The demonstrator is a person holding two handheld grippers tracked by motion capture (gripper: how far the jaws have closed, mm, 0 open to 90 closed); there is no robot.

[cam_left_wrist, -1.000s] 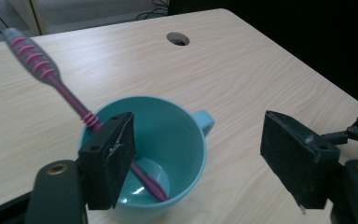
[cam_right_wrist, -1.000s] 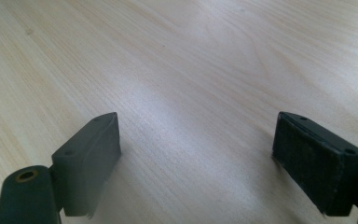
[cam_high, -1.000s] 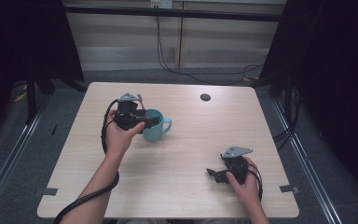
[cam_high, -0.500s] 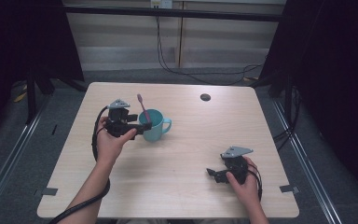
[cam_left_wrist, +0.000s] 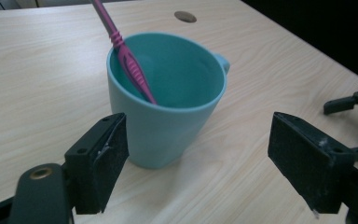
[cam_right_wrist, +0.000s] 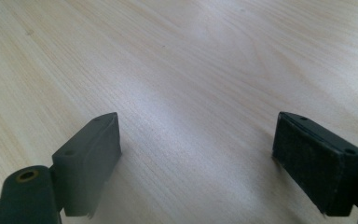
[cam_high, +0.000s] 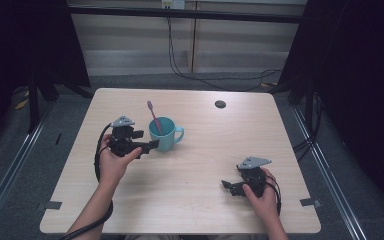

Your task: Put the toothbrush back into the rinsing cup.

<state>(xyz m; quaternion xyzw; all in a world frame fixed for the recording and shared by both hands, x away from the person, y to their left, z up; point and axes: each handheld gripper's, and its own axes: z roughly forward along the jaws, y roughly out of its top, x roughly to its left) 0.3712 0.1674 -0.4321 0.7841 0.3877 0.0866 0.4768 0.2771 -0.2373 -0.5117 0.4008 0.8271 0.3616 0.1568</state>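
Observation:
A teal mug stands upright left of the table's middle, its handle turned to the right. A pink toothbrush leans in it, head up. My left gripper is just left of the mug, open and apart from it. In the left gripper view the mug and toothbrush sit just beyond my open left gripper, with nothing between the jaws. My right gripper rests open near the table's front right; in the right gripper view the right gripper spans bare wood.
The light wooden table has a dark round cable hole near its far edge. Grey tape marks sit at its front corners. Cables trail from both grippers. Dark frames and floor rails flank the table.
My left gripper has drawn back from over the mug toward the left and the near side, now open. The toothbrush stays standing in the mug. The right gripper has not moved.

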